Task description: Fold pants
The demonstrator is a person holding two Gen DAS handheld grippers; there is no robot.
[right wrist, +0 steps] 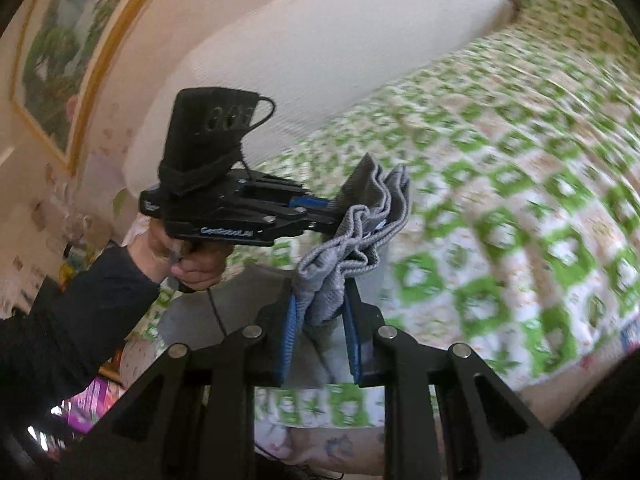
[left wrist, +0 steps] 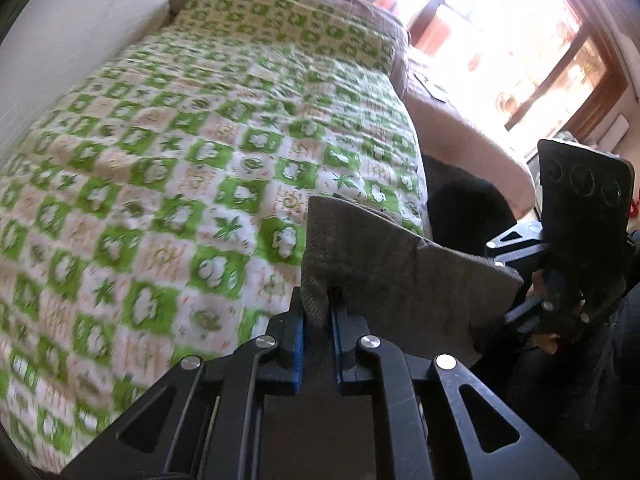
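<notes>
Both grippers — left and right — have fingers pinching the grey pants above the bed; soft, light cloth, best held by its bunched edge.

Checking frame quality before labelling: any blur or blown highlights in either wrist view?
Left wrist view: the window is blown out to white, the green-and-white patterned bedspread smears toward the lower left, and the grey ribbed pants in the left gripper stay sharp. Right wrist view: the bedspread is heavily motion-blurred, and the right gripper stays crisp. Both show fisheye bending and dark corners.
</notes>
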